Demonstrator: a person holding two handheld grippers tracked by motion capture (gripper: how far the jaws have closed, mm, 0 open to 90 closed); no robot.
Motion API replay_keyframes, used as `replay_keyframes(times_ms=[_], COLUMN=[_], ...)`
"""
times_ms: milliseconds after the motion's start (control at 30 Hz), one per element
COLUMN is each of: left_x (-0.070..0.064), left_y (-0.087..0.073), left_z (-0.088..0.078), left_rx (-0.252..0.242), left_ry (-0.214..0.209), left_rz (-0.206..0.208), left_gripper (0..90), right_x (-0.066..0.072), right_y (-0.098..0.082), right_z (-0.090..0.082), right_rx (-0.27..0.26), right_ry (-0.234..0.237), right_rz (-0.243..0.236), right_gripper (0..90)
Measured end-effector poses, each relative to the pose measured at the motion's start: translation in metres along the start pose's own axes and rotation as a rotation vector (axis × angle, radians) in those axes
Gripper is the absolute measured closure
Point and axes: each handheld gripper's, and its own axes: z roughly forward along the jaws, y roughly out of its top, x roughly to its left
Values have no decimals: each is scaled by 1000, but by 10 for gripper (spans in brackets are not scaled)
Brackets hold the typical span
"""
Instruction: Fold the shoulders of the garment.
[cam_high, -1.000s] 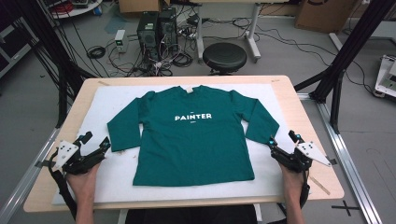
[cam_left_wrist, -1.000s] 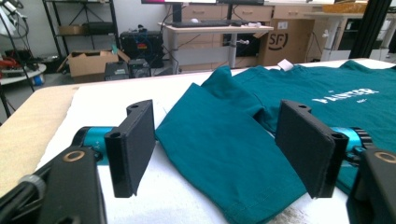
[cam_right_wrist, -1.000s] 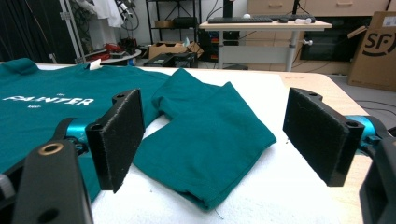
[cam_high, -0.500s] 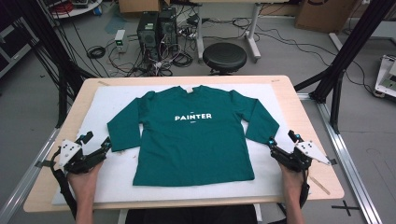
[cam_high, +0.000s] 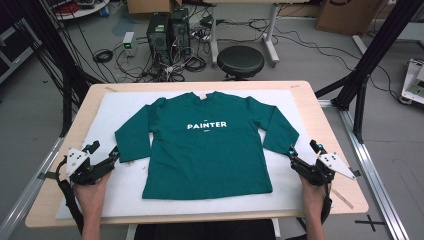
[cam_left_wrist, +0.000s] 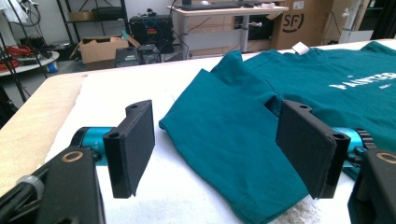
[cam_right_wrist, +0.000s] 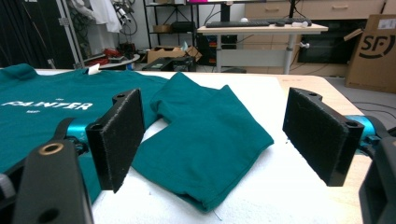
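Surface: wooden worktop (cam_high: 320, 107) under a white mat (cam_high: 120, 100); we see a stool (cam_high: 240, 61) and computers beyond it at 12 o'clock.
Sweatshirt: green sweatshirt (cam_high: 207, 150) lies flat, front up, collar at 12 o'clock, hem at 6.
Left tongs (cam_high: 112, 155): released, jaws wide, at 8 o'clock, just beside the left cuff (cam_left_wrist: 261, 200).
Right tongs (cam_high: 291, 156): released likewise, at 4 o'clock, just beside the right cuff (cam_right_wrist: 205, 193).
Key relation: each sleeve runs diagonally toward its own tongs; we judge both equally near.
Pose: hands low, jaws pointing inward.
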Motion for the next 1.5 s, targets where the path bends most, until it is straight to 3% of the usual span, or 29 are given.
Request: replay_keyframes(times_ms=[200,367,767,833,1000,1067,1100,1167,1233,1433,1500], left_x=[-3,-2,-5,-5,-13,-20,-20,-24,-27,-32,-32], left_y=[0,0,2,4,8,13,13,18,22,26,23], left_z=[-1,-2,2,5,10,14,14,19,25,45,49], left_rx=[1,9,69,105,166,228,228,263,314,445,471], left_ry=[-37,-89,-155,-180,-205,-207,-207,-228,-222,-262,-277], left_rz=[16,-12,-41,-57,-16,65,65,95,120,171,161], left_gripper=[378,479,501,511,530,555,559,559,562,569,562], right_x=[0,0,1,2,2,2,2,2,2,2,2], right_y=[1,1,1,1,1,1,1,1,1,1,1], right_z=[2,2,3,4,4,4,4,4,4,3,3], right_rx=[11,22,28,32,32,32,32,35,32,31,30], right_ry=[0,-1,-6,-12,-9,-9,-9,-8,-9,-5,-7], right_rz=[-6,-5,-14,-21,-27,-22,-22,-23,-28,-20,-22], right_gripper=[213,213,213,213,213,213,213,213,213,213,213])
